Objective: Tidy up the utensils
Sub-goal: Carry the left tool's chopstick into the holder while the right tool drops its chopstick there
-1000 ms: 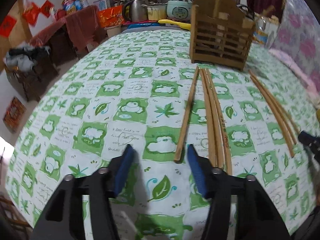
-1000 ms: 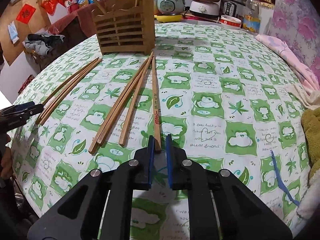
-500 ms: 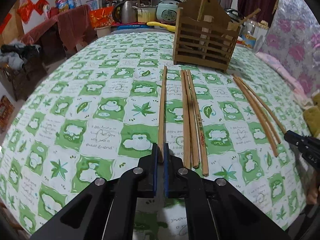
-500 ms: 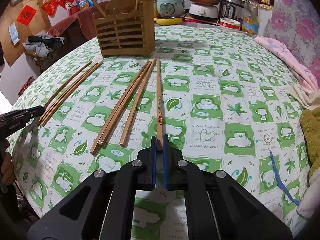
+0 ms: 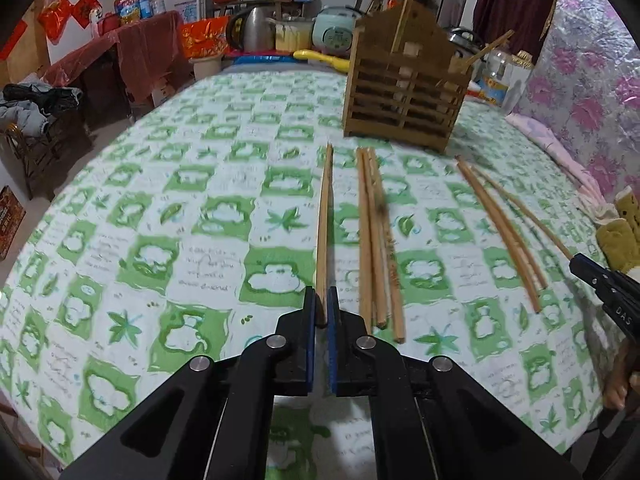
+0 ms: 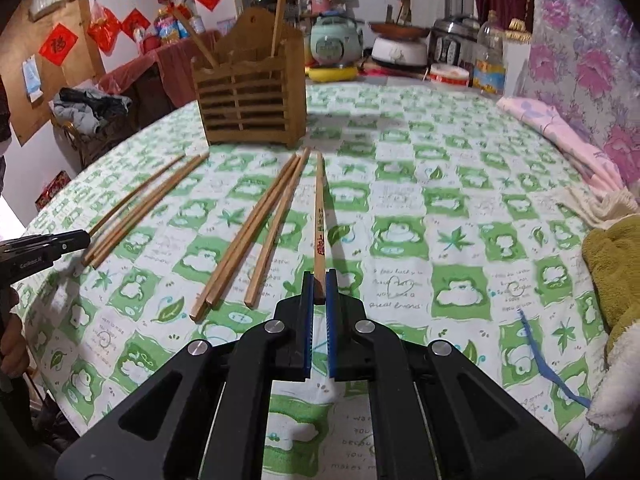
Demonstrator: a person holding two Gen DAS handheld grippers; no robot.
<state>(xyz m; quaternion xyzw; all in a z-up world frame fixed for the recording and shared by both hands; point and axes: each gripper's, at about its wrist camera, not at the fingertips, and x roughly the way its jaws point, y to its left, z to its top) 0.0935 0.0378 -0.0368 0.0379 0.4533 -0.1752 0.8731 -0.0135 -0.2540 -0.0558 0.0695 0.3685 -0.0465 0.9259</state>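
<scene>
Here each gripper, left (image 5: 321,312) and right (image 6: 319,294), has jaws pinching one slim wooden chopstick (image 5: 324,232) (image 6: 319,224).

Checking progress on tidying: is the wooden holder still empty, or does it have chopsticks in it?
Not empty. The wooden holder stands upright with two chopsticks sticking out of its top; how many more sit inside cannot be told.

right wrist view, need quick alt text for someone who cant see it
The right gripper is shut on the near end of a chopstick with red lettering. Loose chopsticks lie to its left on the green-and-white tablecloth, and a wooden utensil holder stands behind them.
</scene>
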